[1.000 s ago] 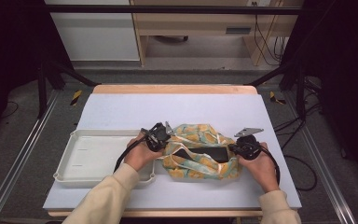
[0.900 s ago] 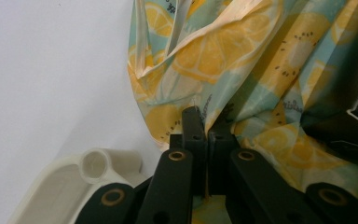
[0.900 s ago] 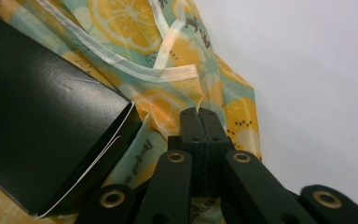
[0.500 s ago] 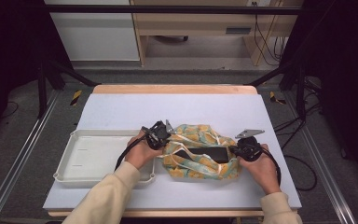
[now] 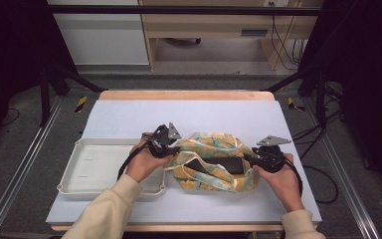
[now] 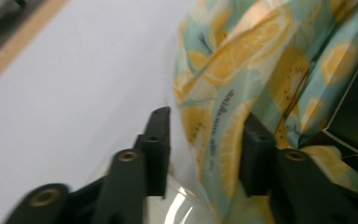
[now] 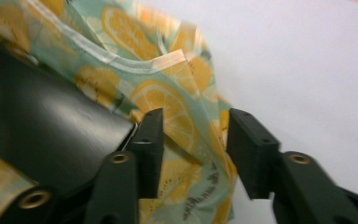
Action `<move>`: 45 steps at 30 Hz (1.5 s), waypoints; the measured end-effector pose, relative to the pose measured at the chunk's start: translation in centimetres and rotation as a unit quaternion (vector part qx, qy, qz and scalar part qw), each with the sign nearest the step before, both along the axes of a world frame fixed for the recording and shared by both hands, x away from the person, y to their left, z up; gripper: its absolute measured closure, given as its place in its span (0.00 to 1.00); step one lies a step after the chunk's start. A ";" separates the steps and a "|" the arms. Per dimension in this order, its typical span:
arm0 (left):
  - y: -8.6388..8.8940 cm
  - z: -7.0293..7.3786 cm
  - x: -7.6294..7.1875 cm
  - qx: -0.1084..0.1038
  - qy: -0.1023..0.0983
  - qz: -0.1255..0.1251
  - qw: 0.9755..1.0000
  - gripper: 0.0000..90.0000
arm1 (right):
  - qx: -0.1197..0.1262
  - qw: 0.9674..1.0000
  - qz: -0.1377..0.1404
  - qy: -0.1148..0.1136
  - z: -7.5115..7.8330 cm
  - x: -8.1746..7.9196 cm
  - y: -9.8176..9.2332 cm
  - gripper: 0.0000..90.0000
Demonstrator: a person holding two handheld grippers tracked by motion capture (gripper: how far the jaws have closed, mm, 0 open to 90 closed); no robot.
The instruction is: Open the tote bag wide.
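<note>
Two hands come in at the near edge of the counter [image 5: 129, 117], one gripper in each. Your left gripper [image 5: 171, 148] sits at the left end of the lemon-print bag [image 5: 214, 169], and your right gripper [image 5: 254, 160] sits at its right end. Both pairs of jaws have just been opening: each now stands partly apart with a fold of the bag's cloth between the jaws, the pads not pressing it. The bag lies crumpled at mid-counter, a black box [image 5: 219, 164] showing in its mouth. A white tray [image 5: 87, 169] rests just left of the bag.
</note>
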State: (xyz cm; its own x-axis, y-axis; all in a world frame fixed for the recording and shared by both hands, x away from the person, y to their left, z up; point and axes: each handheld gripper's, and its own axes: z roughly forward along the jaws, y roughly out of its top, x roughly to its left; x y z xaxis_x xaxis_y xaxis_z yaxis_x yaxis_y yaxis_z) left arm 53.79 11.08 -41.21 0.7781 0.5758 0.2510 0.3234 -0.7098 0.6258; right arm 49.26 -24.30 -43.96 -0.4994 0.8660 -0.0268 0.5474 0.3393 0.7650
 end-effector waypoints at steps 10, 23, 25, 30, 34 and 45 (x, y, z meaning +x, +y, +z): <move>2.5 4.4 -3.1 -0.063 -0.049 -0.005 0.997 0.54 | 0.022 0.997 -0.014 -0.066 4.8 -2.9 0.2 0.44; 0.8 4.2 -7.2 -0.085 -0.033 -0.101 0.991 0.38 | 0.036 0.994 0.068 -0.075 5.1 -7.3 4.3 0.46; 0.6 3.9 -7.1 -0.082 -0.031 -0.102 0.991 0.36 | 0.028 0.994 0.085 -0.070 5.1 -7.6 5.2 0.45; 0.1 2.7 -6.2 -0.068 -0.009 -0.104 0.992 0.32 | 0.011 0.992 0.108 -0.057 4.7 -7.3 6.9 0.43; -0.5 1.9 -6.7 -0.056 -0.001 -0.125 0.991 0.50 | 0.003 0.992 0.116 -0.041 4.1 -6.9 7.3 0.44; -0.7 1.3 -8.8 -0.039 0.010 -0.152 0.988 0.97 | -0.011 0.994 0.106 -0.038 3.4 -7.0 6.8 0.45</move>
State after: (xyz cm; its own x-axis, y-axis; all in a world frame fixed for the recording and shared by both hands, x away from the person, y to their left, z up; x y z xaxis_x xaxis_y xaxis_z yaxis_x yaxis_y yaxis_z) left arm 45.03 10.35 -39.92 0.9224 0.3324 0.1968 0.1166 -0.7253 0.6784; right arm 42.26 -17.53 -40.55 -0.6659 0.7408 -0.0884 0.4038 0.4575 0.7922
